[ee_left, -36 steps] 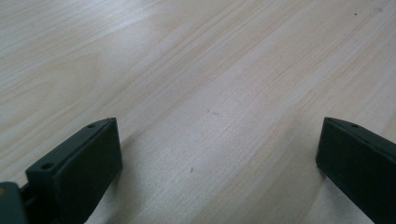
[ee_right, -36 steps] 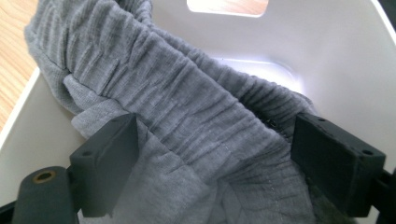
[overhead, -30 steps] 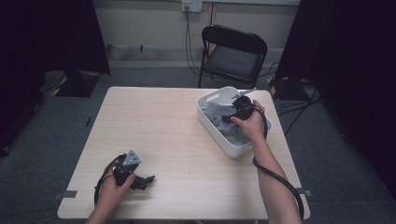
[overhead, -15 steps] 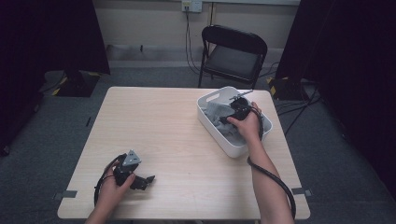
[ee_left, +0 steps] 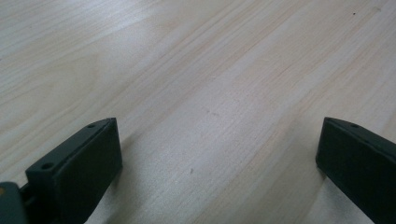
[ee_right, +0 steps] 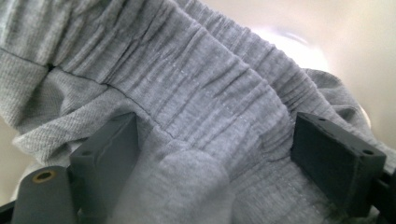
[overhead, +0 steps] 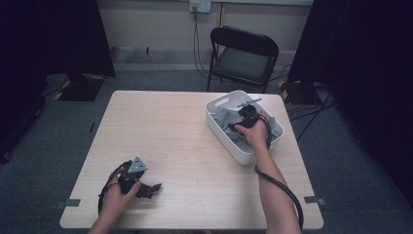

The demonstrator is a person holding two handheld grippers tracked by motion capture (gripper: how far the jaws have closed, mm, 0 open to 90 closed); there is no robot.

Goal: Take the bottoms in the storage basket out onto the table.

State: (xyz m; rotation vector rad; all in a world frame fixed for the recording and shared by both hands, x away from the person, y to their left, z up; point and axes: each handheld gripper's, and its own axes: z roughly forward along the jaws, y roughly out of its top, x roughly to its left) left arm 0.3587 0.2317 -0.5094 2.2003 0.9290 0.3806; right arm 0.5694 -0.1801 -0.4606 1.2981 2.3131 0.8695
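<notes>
While jaws straddle grey cloth [ee_right: 205, 121], right hand-held gripper [ee_right: 215, 158] in bin [overhead: 220, 102]

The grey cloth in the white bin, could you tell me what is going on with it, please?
A person works at a wooden table with a gripper in each hand. The right gripper is down inside the white bin, its fingers spread on either side of a bunched fold of the grey cloth but not closed on it. The left gripper rests open on bare tabletop near the front edge, holding nothing.
</notes>
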